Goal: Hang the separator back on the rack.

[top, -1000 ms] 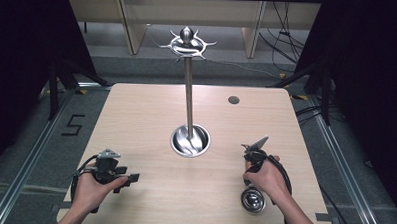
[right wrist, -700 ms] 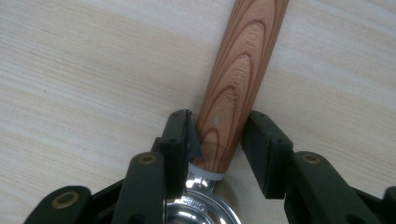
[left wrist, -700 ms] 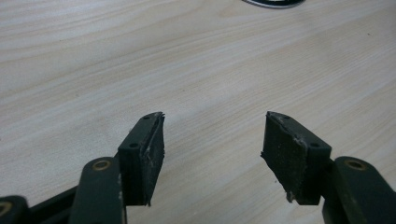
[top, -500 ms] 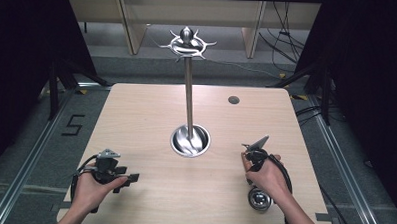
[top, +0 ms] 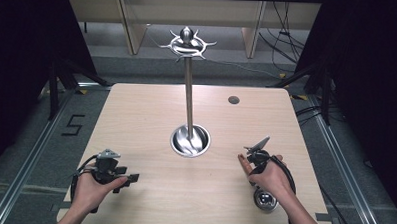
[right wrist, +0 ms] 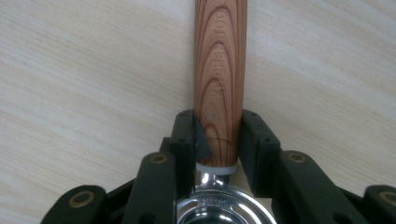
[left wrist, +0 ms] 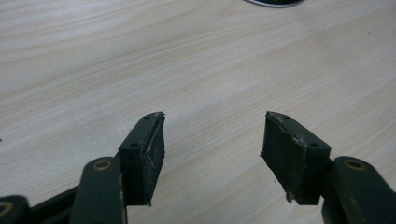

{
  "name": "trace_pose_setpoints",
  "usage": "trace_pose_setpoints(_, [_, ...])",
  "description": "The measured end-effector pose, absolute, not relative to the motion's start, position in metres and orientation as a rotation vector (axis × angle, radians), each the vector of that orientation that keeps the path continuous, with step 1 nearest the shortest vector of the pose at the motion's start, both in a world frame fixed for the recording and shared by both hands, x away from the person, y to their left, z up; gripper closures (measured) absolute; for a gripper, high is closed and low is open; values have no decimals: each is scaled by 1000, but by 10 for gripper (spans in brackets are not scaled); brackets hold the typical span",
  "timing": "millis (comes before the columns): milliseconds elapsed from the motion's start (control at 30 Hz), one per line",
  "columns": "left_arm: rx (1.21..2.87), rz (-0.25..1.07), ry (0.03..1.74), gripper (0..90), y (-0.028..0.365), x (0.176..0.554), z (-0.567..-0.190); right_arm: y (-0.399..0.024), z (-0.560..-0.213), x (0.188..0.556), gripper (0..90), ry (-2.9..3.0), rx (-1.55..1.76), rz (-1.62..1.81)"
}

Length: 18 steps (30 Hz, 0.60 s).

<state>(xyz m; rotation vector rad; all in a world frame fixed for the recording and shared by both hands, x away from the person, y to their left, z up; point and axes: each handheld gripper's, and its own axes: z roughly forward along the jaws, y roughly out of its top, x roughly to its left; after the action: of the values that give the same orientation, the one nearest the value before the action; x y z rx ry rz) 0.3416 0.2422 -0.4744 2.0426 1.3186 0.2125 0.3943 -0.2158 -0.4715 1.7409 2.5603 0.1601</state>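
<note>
- High view: a steel stand [top: 189, 99] rises mid-table [top: 136, 115]; a utensil's metal bowl [top: 265, 199] lies under the right hand [top: 270, 175].
- Left gripper view: left gripper [left wrist: 212, 140] gapes wide, holding nothing.
- Right gripper view: right gripper [right wrist: 218, 135] clamps the utensil's wooden handle [right wrist: 220, 70].

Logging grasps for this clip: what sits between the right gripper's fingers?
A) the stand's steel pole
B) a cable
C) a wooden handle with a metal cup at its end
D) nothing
C: in the right gripper view the fingers close on the wooden handle, metal cup below.
</note>
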Motion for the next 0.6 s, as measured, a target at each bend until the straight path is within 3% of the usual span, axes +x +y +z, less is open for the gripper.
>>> trace_pose_setpoints(300, [2044,218,1320,383,243,341,-474,-224,-462,385,696,2595,1584,310])
trace_pose_setpoints(600, [2037,224,1323,383,243,341,-474,-241,-451,366,697,2507,1388,682])
